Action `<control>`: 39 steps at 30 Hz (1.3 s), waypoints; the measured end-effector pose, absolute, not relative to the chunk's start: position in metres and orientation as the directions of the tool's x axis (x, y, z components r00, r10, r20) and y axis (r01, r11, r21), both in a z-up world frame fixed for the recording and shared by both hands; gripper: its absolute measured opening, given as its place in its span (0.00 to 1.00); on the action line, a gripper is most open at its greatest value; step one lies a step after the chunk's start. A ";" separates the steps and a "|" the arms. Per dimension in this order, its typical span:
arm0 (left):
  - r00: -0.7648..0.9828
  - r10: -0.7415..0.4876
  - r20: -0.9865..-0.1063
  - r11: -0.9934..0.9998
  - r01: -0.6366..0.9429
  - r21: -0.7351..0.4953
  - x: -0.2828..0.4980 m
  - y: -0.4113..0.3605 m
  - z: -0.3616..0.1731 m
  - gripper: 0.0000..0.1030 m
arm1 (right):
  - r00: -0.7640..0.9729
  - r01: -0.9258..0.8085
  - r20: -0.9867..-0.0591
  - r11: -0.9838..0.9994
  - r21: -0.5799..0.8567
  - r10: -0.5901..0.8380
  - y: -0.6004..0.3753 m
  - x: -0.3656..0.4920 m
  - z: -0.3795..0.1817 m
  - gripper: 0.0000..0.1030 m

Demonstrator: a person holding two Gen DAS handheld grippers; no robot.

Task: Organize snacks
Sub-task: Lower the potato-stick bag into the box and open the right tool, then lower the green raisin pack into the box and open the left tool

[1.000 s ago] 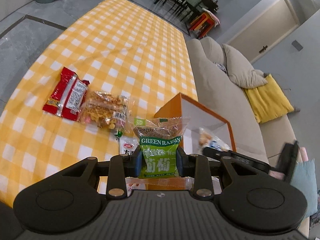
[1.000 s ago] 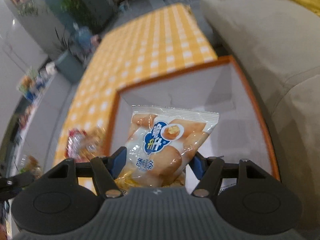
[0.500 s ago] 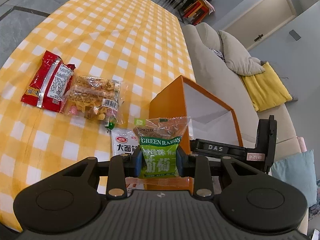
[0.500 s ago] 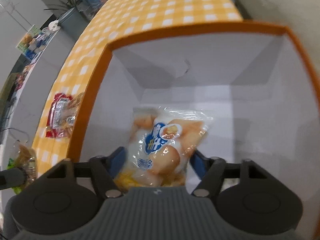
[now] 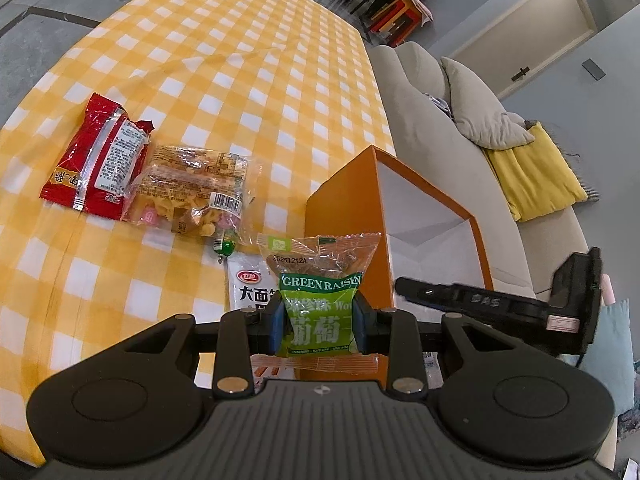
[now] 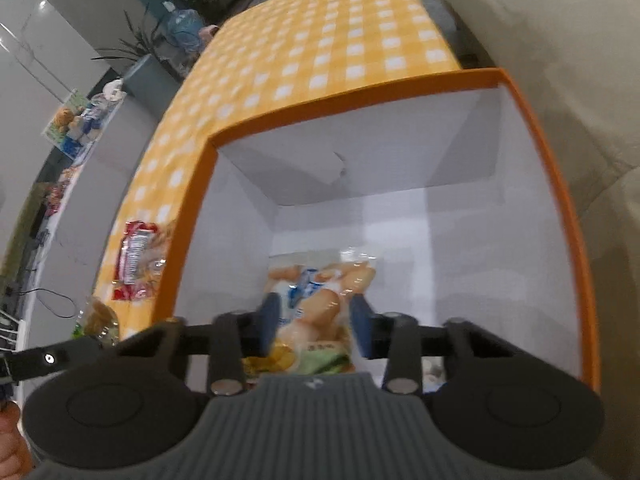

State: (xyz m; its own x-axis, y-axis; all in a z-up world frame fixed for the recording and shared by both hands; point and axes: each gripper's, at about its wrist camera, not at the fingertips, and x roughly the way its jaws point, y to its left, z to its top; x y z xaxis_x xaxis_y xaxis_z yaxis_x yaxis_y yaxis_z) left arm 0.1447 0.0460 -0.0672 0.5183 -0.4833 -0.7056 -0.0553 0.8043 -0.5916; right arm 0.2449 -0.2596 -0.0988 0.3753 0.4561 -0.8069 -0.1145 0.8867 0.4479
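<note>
My left jaws squeeze the raisin bag (image 5: 319, 312) beside the orange box (image 5: 344, 200), my right jaws are closing around the bread bag (image 6: 316, 308) inside it, which could lift back out.

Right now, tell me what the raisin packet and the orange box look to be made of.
Raisin packet: thin glossy plastic film, probably; its clear top is crinkled with a serrated sealed edge. Orange box: likely rigid matte cardboard, with flat orange walls, crisp folded corners and a white lining.

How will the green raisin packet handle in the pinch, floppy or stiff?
Likely semi-stiff: the raisin packet stands upright above the left gripper without drooping. Probably light, since a side pinch alone holds it. The glossy film looks slippery; its crimped top edge seems thin and bendy.
</note>
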 end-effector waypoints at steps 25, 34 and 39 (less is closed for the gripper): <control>0.542 -0.486 -0.686 0.818 0.005 -0.575 0.137 0.031 -0.042 0.36 | 0.371 -0.135 -0.808 0.888 0.440 0.457 -0.265 0.234 -0.084 0.28; 0.517 -0.511 -0.687 0.820 0.053 -0.570 0.139 -0.014 -0.024 0.36 | 0.490 -0.091 -0.748 0.880 0.467 0.448 -0.313 0.216 -0.049 0.30; 0.487 -0.493 -0.721 0.835 0.032 -0.549 0.151 -0.048 -0.029 0.36 | 0.523 -0.090 -0.717 0.867 0.491 0.460 -0.334 0.208 -0.044 0.34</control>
State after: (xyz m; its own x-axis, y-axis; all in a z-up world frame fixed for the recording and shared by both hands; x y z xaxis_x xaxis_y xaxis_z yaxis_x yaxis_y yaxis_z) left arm 0.1508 -0.0480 -0.0286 0.4870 -0.4929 -0.7210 0.0320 0.8350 -0.5493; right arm 0.2082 -0.3342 -0.0438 0.5230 0.4603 -0.7173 -0.0898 0.8667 0.4907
